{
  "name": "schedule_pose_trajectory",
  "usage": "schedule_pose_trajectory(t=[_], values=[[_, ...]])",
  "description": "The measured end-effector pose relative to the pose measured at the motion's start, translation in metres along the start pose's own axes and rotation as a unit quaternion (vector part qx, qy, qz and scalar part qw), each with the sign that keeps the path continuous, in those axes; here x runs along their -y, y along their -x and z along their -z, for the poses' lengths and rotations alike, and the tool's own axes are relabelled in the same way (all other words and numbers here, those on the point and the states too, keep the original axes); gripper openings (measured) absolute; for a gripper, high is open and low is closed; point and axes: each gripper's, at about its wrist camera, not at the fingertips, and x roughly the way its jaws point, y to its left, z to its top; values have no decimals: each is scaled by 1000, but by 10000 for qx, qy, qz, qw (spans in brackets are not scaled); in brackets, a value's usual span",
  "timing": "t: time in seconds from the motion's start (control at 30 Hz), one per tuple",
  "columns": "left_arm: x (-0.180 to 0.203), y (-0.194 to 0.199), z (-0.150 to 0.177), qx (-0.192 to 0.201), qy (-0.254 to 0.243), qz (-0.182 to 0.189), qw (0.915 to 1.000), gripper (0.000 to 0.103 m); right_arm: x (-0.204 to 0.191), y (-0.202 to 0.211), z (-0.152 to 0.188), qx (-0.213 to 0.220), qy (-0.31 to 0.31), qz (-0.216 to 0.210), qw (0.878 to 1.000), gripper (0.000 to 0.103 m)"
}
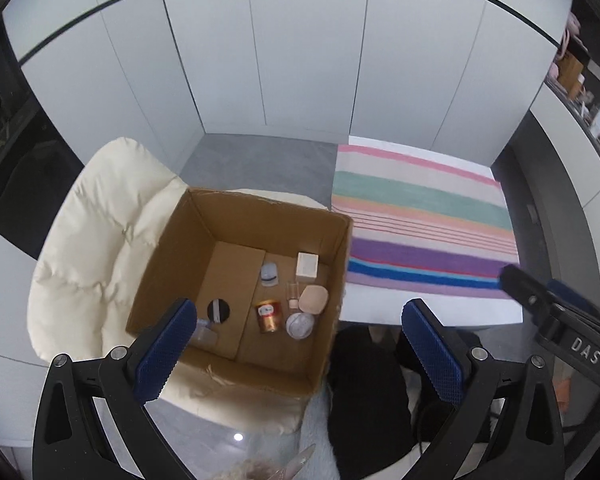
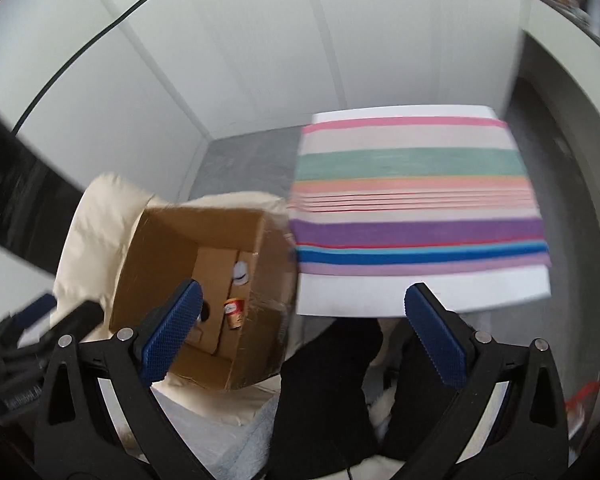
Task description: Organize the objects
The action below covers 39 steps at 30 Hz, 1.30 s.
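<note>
Both tools, left tool [image 1: 300, 344] and right tool [image 2: 300, 336], hang empty with fingers apart, so reaching into that deep cardboard box [image 1: 236, 280] on the squishy chair cushion [image 1: 100, 240] could easily tip it or topple the little gold can [image 1: 269, 316].

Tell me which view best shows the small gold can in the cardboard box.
The left wrist view: the small gold can lies fully visible on the cardboard box floor. The right wrist view is blurred, showing it only obliquely.

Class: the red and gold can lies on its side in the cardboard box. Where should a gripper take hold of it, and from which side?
Grip the red and gold can across its round body, mid-length, coming straight down through the open top of the cardboard box. The tall walls likely rule out a sideways approach, and its curved sides face the jar and the flap edge beside it.
</note>
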Motion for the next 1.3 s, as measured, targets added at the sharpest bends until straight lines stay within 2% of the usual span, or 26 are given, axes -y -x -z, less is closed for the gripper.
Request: schedule_pose_trajectory(t=[0.07,0.1,0.27,0.4,0.8,1.3], values=[[9,5,5,-55,-187,-70,9998,103,1,17,3,111,97,370,9992,103],[15,8,6,-84,-288,-46,9995,103,-2,29,5,116,250,689,9972,103],[32,22,11,-142,-536,217,9982,103,-10,67,15,264,653,1403,9876,102],[32,35,9,-40,-457,373,9982,103,-1,81,18,174,463,1316,9901,102],[38,44,12,31,-533,313,9981,103,5,86,27,28,289,1099,9935,102],[37,43,14,18,-512,294,9983,103,0,88,30,62,347,1130,9930,102]])
